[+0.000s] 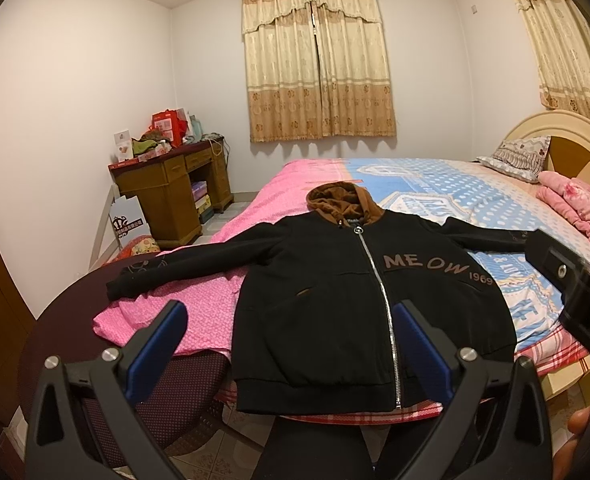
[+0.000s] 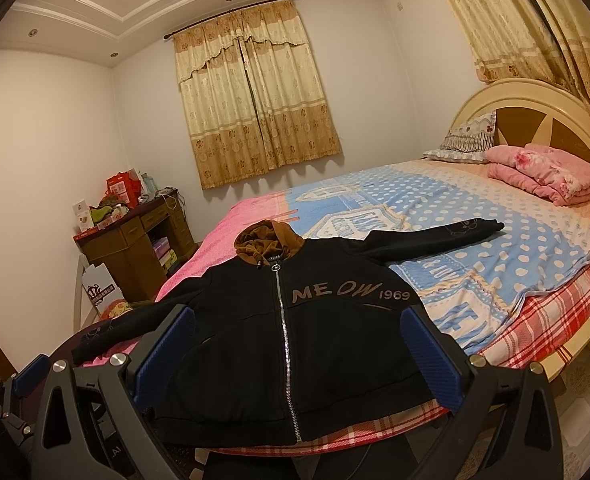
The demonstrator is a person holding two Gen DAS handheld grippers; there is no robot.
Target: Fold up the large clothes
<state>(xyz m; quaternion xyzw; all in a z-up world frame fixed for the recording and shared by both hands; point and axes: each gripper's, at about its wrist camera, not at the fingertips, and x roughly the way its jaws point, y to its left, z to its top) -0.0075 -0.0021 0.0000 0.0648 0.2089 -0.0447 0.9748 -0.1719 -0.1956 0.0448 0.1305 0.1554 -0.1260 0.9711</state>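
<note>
A: Left wrist view: what is seen of the garment?

B: A black zip-up hooded jacket with a brown fleece-lined hood [image 1: 335,280] is laid flat, front up, on the near edge of the bed with the blue polka-dot and pink patterned sheet [image 1: 475,200]. Its silver zipper [image 1: 383,292] is closed, both sleeves are spread outward, and "MEOW 1969" is printed across the chest.

A: And the tool?

B: The left gripper [image 1: 291,340] is held above the jacket's hem with its blue-padded fingers [image 1: 163,336] wide apart; nothing is gripped. The black body of the other tool is seen at the right edge.

A: What is shown from the right wrist?

B: The same jacket [image 2: 295,340] is seen, one sleeve stretched over the blue dotted sheet [image 2: 495,240]. The right gripper [image 2: 295,356] is likewise spread, empty, its blue pads [image 2: 431,356] framing the lower half of the jacket.

A: Anything else?

B: A folded pink floral quilt [image 2: 547,176] lies near the cream arched headboard [image 2: 535,108], and a brown wooden desk [image 1: 175,192] stands below the beige curtains [image 1: 319,64].
</note>
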